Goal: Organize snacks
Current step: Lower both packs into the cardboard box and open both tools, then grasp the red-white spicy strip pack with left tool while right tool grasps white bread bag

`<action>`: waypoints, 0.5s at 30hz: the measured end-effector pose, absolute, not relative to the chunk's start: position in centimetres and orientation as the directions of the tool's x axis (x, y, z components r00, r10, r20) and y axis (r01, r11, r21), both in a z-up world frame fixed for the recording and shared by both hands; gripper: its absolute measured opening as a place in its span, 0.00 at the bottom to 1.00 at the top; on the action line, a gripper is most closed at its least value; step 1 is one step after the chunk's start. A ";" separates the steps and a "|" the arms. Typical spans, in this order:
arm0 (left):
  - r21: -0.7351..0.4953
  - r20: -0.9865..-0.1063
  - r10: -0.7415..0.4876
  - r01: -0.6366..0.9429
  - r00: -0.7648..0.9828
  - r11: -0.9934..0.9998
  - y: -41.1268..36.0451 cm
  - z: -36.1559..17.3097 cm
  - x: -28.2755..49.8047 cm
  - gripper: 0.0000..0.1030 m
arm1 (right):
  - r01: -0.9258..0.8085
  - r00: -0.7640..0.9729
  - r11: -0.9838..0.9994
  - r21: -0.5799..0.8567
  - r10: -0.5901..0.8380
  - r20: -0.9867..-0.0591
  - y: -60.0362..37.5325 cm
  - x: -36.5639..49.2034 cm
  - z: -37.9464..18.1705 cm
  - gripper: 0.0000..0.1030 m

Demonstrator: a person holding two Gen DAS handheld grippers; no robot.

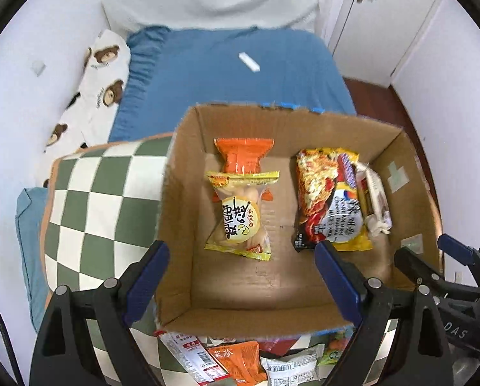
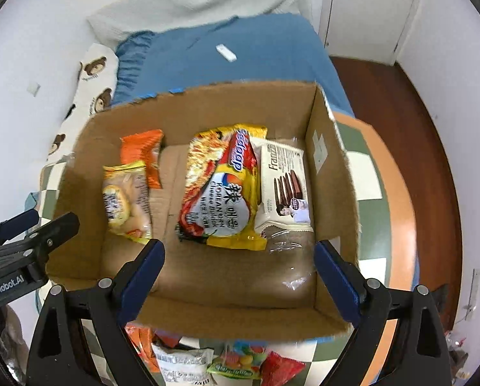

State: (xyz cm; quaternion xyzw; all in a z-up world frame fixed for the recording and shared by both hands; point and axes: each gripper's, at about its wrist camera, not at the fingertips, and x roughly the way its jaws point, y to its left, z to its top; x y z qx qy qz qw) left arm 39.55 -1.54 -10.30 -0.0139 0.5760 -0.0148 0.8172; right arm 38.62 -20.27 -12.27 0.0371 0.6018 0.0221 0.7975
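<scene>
An open cardboard box stands on a checkered cushion. Inside lie a yellow bun packet over an orange packet, a red-yellow noodle packet and a white Franzzi wafer pack. My left gripper is open and empty above the box's near side. My right gripper is open and empty above the box's near right part; it also shows in the left wrist view. Loose snacks lie in front of the box.
The green-white checkered cushion lies on a bed with a blue sheet. A bear-print pillow lies at the left wall. A small white object rests on the sheet. Wooden floor and a door are right.
</scene>
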 end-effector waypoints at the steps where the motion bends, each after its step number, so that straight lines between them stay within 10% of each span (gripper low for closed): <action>1: -0.040 -0.934 -0.040 0.009 0.354 0.999 -1.5 -9.7 39.0 0.90 | 0.007 0.290 0.996 0.085 0.079 -0.954 -20.1 38.1 -11.6 0.93; 15: -0.040 -0.895 -0.035 -0.002 0.445 0.999 2.0 -7.0 28.4 0.90 | -0.003 0.367 0.974 0.229 0.214 -0.905 -18.5 28.0 -7.8 0.93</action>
